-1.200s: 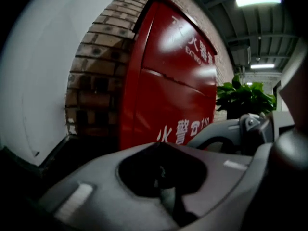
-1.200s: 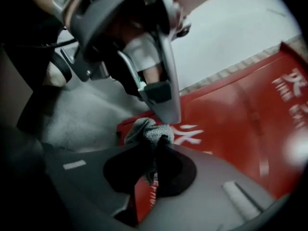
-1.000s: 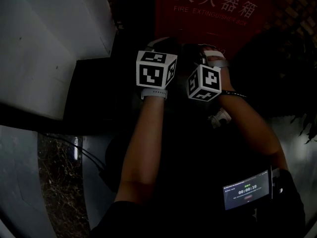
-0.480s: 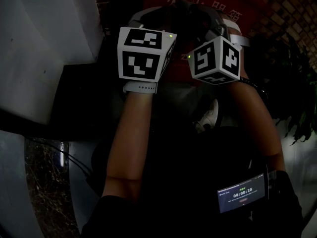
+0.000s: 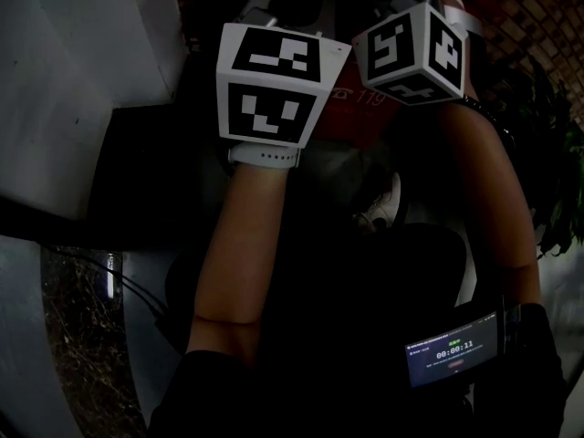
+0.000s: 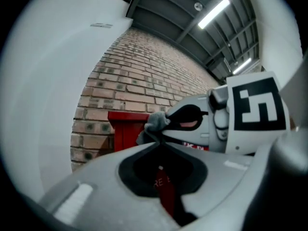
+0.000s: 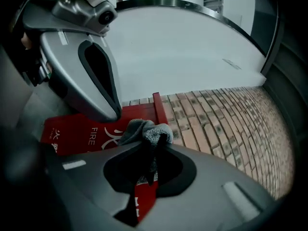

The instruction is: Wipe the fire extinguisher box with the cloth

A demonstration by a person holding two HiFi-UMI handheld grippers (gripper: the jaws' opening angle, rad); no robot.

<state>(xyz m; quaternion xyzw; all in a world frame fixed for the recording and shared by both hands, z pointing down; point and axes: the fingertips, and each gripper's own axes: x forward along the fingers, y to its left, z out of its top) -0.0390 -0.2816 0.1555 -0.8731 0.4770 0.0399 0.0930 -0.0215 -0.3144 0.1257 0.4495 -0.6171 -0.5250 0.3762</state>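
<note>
Brick wall (image 7: 211, 124) backs the red fire extinguisher box (image 7: 82, 131). The right gripper (image 7: 155, 142) is clamped on the bunched grey cloth (image 7: 144, 128) near the box's upper corner. The left gripper (image 6: 158, 139), closed on nothing, hangs close alongside. Dragging could likely tug the cloth from that small pinch, or the two grippers might knock together.
</note>
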